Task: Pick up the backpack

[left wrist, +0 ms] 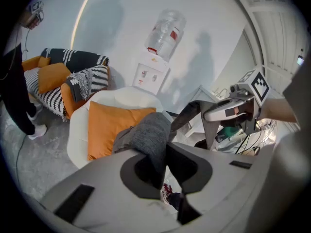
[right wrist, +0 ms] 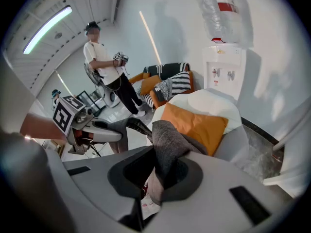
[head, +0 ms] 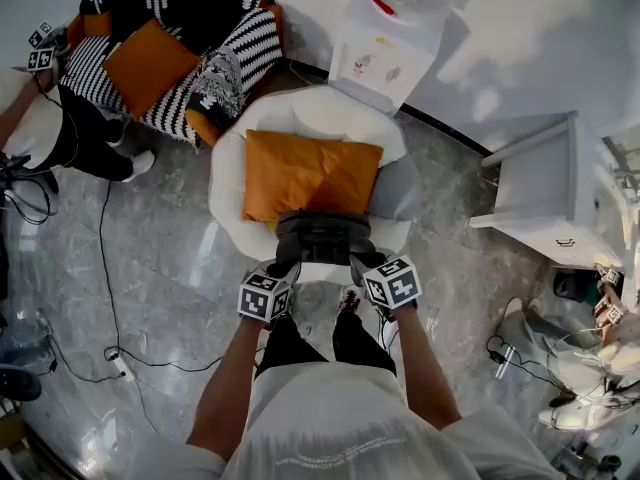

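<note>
Both tools have the backpack by pinches of its grey cloth. The left gripper is closed almost fully on a fold at the bag's left side; the right gripper is closed the same way on a bunched fold at its right; in each gripper view the fabric is squeezed between the pads. The bag is at the front edge of the white armchair, just in front of the orange cushion; whether it has cleared the seat I cannot tell.

From where I stand, the grip is the worry. Each hold looks to be on loose cloth rather than a strap or handle, so the bag's weight could drag the fabric out through one pair of jaws. If one side slips, the bag would likely swing on the other and drop onto the seat edge or the person's shoes. Raising one hand faster than the other could also tip it.

The floor is polished grey stone and looks slick; a cable trails across it and more cords lie at the right, which could trip anyone stepping back. A water dispenser stands behind the chair against the white wall; a striped sofa is off to the left with another person beside it; a white cabinet is to the right.
</note>
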### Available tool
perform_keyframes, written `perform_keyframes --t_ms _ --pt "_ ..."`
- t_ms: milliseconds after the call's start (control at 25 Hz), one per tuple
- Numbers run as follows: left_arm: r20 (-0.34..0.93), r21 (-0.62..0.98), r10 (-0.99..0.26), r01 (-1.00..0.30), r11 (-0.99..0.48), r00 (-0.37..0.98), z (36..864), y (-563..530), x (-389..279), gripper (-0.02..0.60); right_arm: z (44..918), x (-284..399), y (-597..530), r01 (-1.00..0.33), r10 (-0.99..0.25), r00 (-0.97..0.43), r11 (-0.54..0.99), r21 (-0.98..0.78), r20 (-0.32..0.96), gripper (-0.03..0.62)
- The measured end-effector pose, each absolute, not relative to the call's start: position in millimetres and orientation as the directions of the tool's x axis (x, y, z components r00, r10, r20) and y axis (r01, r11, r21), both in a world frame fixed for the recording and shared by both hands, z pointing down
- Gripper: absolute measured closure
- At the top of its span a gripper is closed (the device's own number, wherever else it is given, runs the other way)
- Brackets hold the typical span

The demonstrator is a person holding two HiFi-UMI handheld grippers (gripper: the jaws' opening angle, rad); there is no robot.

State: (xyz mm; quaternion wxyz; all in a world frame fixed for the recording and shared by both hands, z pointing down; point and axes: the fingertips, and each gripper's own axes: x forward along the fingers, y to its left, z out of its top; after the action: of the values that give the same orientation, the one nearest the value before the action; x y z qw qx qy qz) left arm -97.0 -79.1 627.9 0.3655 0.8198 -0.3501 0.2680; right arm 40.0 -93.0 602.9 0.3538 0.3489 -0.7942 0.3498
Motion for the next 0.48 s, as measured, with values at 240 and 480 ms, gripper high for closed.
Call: perform_keyframes --t_ms 240,480 --pt "0.674 0.417 -0.418 -0.781 -0.466 0.609 613 -81 -95 0.532 590 37 -97 -0.795 -0.316 -0.518 0.520 -0.312 0.794 0.556" --pt "0.682 0.365 -0.423 -0.779 -0.510 0.596 600 -79 -99 0.532 577 34 -93 -0.788 -0.326 -0.528 0.531 -0.310 0.784 0.557"
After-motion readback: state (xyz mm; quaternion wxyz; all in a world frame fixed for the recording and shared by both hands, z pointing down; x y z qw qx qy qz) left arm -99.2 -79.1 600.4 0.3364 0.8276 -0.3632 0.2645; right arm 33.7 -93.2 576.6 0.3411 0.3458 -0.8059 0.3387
